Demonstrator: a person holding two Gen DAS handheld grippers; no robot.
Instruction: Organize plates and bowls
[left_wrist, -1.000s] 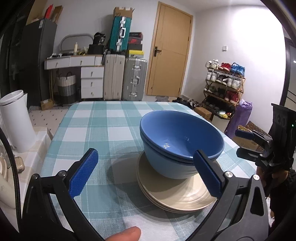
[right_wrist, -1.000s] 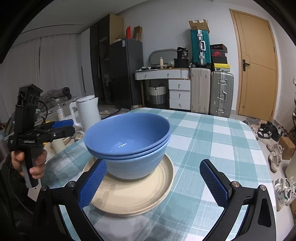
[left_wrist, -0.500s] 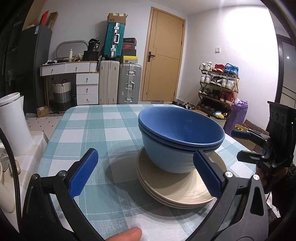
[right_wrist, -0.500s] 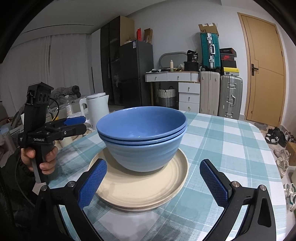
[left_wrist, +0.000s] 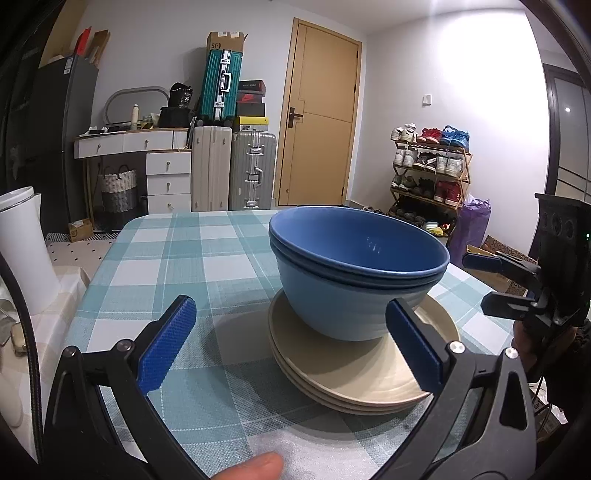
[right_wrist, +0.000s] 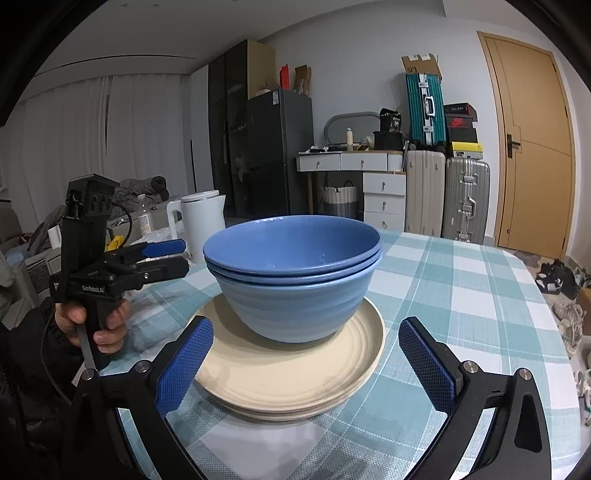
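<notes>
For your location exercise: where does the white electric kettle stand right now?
In the right wrist view the white electric kettle stands left of and behind the nested blue bowls, off the checked table.

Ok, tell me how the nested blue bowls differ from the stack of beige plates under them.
The nested blue bowls are deep and steep-sided; the stacked beige plates are flat and wider. The bowls sit on top, the plates rest on the checked tablecloth. Both are round, stacked, and untouched by either gripper.

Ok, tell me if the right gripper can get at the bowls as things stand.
Probably yes: the right gripper is open, facing the bowls on the plates, with nothing between. The left gripper is off to the side.
</notes>
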